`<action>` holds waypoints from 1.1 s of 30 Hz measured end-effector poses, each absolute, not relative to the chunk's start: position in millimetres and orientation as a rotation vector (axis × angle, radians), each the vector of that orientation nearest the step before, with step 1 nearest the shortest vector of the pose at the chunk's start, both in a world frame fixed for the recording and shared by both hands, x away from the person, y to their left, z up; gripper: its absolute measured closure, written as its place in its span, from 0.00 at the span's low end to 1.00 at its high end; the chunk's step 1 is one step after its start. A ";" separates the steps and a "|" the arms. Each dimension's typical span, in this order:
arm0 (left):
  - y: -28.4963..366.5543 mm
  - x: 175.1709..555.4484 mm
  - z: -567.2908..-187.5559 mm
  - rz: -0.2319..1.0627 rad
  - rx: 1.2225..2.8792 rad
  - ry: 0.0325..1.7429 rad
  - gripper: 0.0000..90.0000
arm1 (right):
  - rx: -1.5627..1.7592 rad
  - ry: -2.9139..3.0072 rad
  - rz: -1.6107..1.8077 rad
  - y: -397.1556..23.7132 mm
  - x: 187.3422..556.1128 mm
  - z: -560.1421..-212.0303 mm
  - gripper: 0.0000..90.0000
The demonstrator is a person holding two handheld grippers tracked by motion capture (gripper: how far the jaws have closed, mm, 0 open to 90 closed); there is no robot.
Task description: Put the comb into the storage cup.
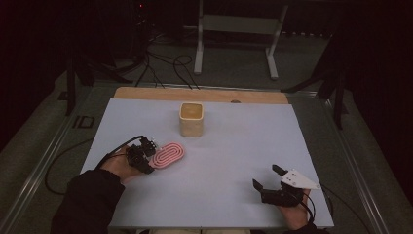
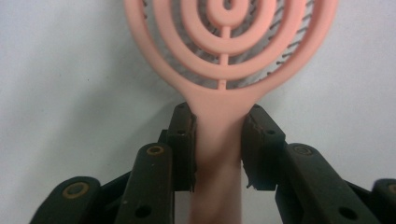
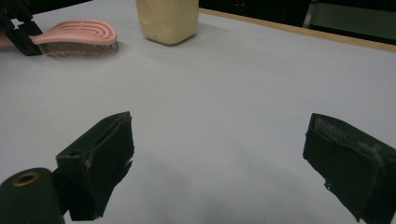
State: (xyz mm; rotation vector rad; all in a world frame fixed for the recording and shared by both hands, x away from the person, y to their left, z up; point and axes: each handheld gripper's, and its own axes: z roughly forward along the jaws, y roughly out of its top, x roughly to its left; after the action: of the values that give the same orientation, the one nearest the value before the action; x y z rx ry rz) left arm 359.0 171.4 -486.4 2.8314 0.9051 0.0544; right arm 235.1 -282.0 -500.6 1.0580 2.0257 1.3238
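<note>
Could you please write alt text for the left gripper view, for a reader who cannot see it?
The left gripper is shut on the handle of a pink hairbrush, its two black fingers pressing the handle from both sides. The brush's oval head of concentric pink rings lies bristles down on the pale table.

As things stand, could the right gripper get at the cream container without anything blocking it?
Probably yes. The right gripper is open, and bare table lies between it and the cream container. The pink brush, held by the left gripper, sits off to the side.
</note>
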 end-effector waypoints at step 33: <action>173.5 354.5 -473.2 0.169 2.757 0.951 0.78 | 1.057 2.028 1.324 -281.8 235.8 -501.2 0.09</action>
State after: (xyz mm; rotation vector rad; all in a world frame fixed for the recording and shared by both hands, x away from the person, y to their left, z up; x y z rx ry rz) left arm 354.5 173.5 -473.2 2.7575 0.9509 0.1694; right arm 235.8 -281.8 -501.2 1.0573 2.0281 1.3243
